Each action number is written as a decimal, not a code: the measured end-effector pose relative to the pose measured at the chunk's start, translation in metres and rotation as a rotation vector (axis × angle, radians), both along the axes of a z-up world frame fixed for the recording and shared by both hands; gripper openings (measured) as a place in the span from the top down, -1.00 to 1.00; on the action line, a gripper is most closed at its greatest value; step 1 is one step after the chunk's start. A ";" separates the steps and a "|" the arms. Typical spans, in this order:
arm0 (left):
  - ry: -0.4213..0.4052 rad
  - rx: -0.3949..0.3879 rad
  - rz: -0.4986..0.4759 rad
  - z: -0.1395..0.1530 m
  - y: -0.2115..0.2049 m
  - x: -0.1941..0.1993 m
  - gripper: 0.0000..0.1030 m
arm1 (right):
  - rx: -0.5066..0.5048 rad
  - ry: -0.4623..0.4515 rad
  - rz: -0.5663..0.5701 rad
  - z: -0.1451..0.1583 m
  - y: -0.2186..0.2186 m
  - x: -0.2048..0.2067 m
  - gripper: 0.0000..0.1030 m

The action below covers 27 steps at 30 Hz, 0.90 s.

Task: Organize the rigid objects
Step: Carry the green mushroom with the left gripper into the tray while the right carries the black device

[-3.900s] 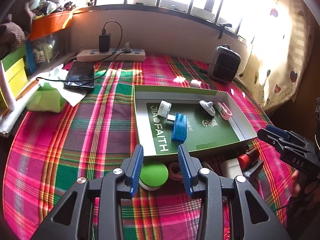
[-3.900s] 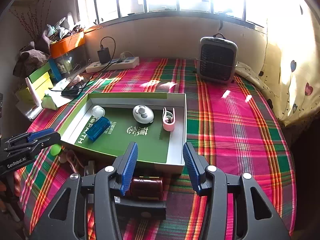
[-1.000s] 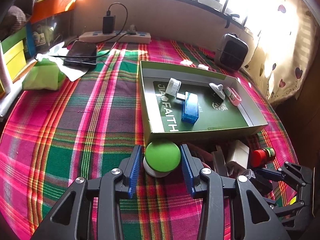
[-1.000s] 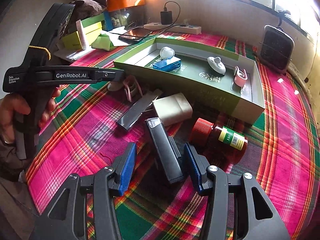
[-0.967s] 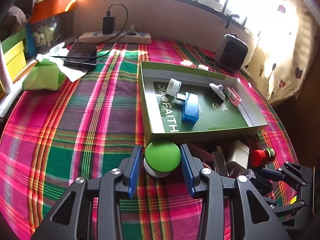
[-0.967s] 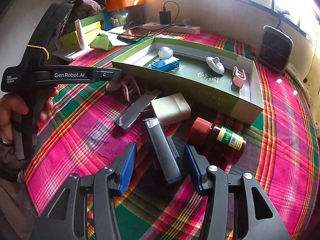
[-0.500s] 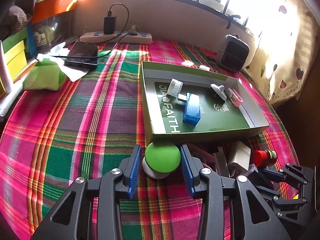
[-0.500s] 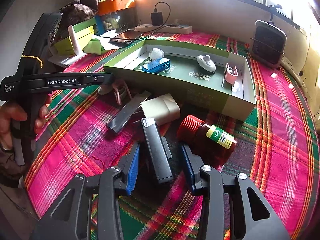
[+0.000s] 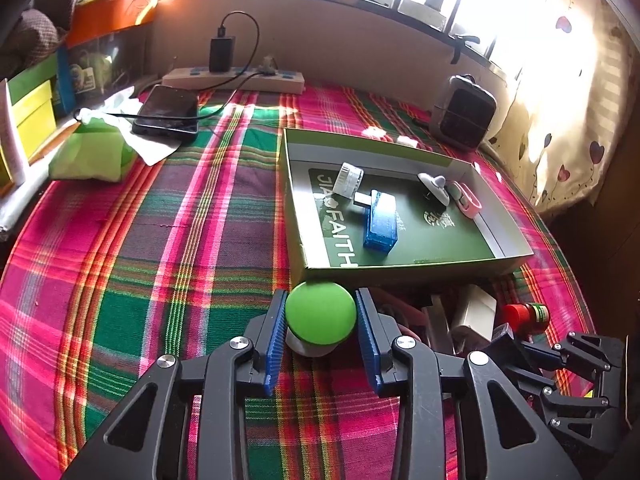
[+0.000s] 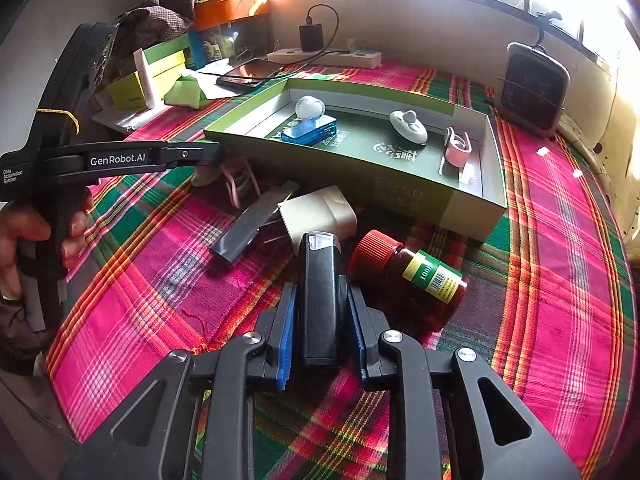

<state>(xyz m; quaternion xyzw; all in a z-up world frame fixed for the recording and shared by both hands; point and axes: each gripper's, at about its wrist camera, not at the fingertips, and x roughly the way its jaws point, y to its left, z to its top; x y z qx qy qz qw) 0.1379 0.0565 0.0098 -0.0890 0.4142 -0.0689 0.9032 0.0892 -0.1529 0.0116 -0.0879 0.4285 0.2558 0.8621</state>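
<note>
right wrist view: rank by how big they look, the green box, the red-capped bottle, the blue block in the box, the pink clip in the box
1. green box, by far
2. red-capped bottle
3. blue block
4. pink clip

The bottle lies nearer the camera, which inflates it. The block and clip look close in size, so their order is unsure.

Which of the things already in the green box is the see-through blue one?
The blue rectangular case lying beside the small white cylinder. The other pieces in the green box are white or pink.
</note>
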 end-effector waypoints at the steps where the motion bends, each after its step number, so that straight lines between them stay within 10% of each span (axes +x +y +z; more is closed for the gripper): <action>1: 0.000 0.001 0.002 0.000 0.000 -0.001 0.38 | 0.000 0.000 -0.001 0.000 0.000 0.000 0.52; 27: -0.043 0.005 -0.013 0.017 -0.005 -0.020 0.38 | 0.040 -0.029 -0.027 0.014 -0.002 -0.007 0.52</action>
